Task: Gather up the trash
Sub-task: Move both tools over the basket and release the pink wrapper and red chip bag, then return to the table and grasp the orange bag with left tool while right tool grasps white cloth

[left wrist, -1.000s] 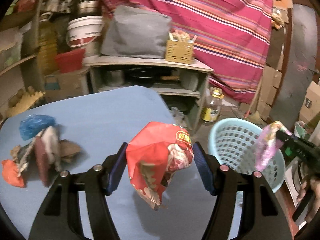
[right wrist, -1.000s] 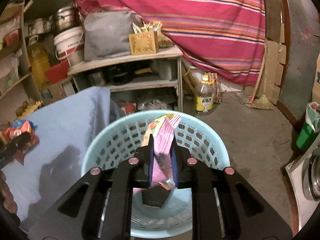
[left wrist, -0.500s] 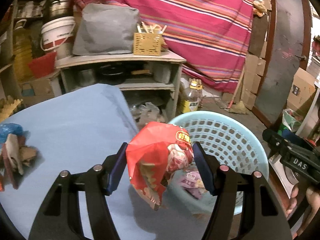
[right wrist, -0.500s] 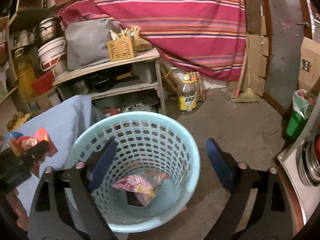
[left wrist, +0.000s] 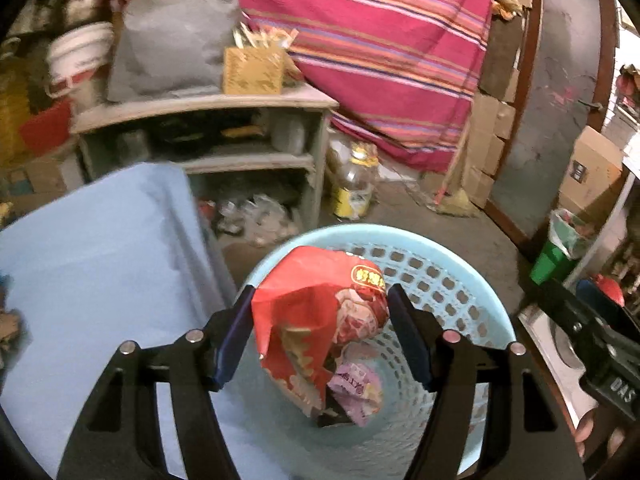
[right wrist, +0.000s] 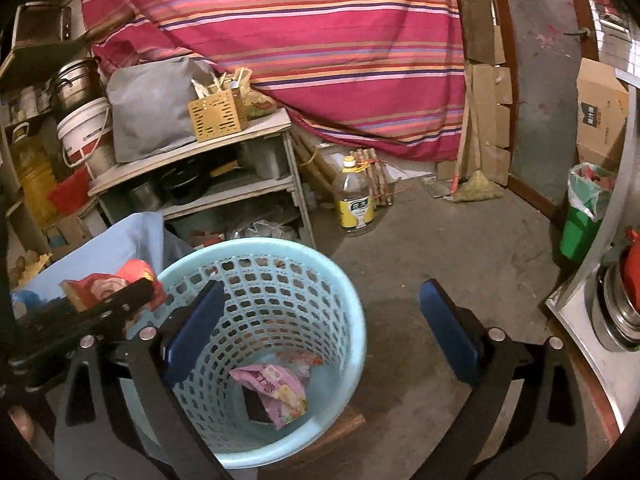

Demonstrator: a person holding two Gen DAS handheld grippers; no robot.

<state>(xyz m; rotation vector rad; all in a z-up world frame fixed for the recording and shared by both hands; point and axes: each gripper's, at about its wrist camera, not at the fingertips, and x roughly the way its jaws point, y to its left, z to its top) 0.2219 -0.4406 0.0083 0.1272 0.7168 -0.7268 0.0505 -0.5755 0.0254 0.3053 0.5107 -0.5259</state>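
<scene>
Left gripper [left wrist: 320, 334]: clenched on a crumpled red snack bag [left wrist: 316, 320], both blue pads pressed to its sides; the bag hangs over the mouth of the basket.
Right gripper [right wrist: 320, 332]: jaws spread wide and opening, nothing between them; it hangs over the basket's right rim and the bare floor.
Light blue basket [right wrist: 344, 292]: a perforated plastic bin standing on the floor just off the table's right edge, with its mouth facing up.
Inside the basket: a pink wrapper [right wrist: 276, 390] lies on the bottom across a small dark object, with an orange scrap just behind it.
Table [left wrist: 100, 264]: covered in a blue cloth; its right edge runs close beside the basket. A few blurred scraps of trash show at its left edge.
Person: fingertips show at the lower right of the left wrist view, under the black body of the right gripper.
Oil bottle [right wrist: 356, 204]: clear, yellow label, standing on the floor beyond the basket.
Wooden shelf [right wrist: 208, 168]: behind the table's far corner; it carries a grey bag and a woven yellow box.
Striped cloth [right wrist: 320, 40]: red, draped across the back.
Green bin [right wrist: 580, 216]: lined with a bag, at the far right.
</scene>
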